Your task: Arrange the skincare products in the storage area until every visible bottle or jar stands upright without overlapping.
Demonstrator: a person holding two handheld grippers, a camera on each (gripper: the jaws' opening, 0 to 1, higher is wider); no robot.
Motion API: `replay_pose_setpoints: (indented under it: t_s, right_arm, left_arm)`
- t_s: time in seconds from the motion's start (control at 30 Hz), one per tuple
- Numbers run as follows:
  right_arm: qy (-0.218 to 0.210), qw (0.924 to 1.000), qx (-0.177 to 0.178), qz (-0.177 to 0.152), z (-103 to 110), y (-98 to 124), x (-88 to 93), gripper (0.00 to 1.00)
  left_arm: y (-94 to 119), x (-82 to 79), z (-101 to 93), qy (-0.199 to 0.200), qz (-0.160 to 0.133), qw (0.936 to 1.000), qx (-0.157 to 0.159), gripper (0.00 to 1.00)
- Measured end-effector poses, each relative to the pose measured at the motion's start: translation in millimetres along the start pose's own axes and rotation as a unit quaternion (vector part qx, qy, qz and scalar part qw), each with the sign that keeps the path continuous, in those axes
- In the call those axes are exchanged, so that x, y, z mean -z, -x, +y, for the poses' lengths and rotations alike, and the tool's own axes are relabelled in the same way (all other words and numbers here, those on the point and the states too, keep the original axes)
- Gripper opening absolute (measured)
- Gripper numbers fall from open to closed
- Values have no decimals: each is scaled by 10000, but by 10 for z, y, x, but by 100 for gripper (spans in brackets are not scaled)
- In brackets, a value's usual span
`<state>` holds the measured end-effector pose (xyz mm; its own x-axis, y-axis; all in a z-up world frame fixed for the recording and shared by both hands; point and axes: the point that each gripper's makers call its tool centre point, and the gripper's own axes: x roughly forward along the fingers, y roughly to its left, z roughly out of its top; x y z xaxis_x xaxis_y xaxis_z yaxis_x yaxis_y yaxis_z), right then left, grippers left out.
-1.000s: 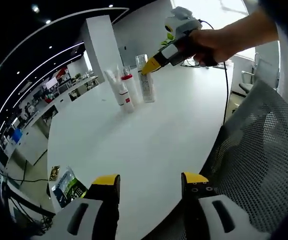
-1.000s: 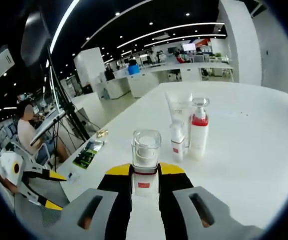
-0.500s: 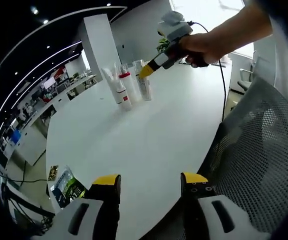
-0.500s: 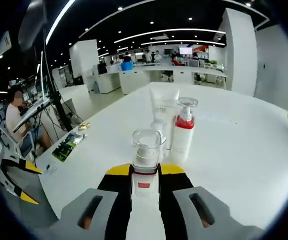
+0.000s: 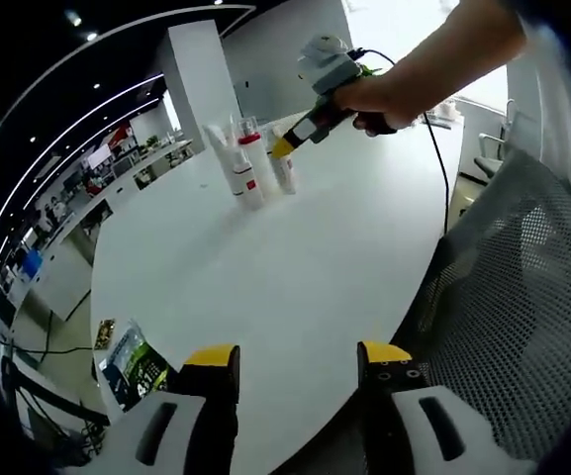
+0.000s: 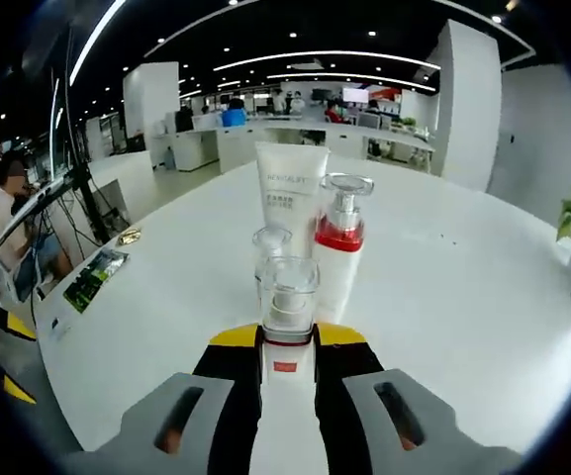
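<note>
While the right tongs grip a clear-capped bottle upright just short of the white tube and red-collared pump bottle, the placing step is in hand. Next, it needs setting on bare desk beside them, untouching. Left tongs hang released, well apart.

Clear-capped bottle upright, near white tube, red-collared pump bottle, small bottle.
</note>
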<state>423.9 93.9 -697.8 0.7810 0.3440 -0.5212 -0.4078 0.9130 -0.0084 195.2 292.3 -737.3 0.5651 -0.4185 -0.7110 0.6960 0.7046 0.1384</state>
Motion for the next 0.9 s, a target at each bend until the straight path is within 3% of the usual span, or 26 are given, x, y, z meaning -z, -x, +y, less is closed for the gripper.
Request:
replay_pose_setpoints:
  t_s: [0.2,0.9]
  right_arm:
    - [-150,9997,171,7,-110,-169,44,18]
    - [-149,9984,486,-238,-188,-293,59,18]
  left_arm:
    - [-11,37,-2,0,105,9999,4,49]
    - [-29,70,-18,22,196,9998,32,48]
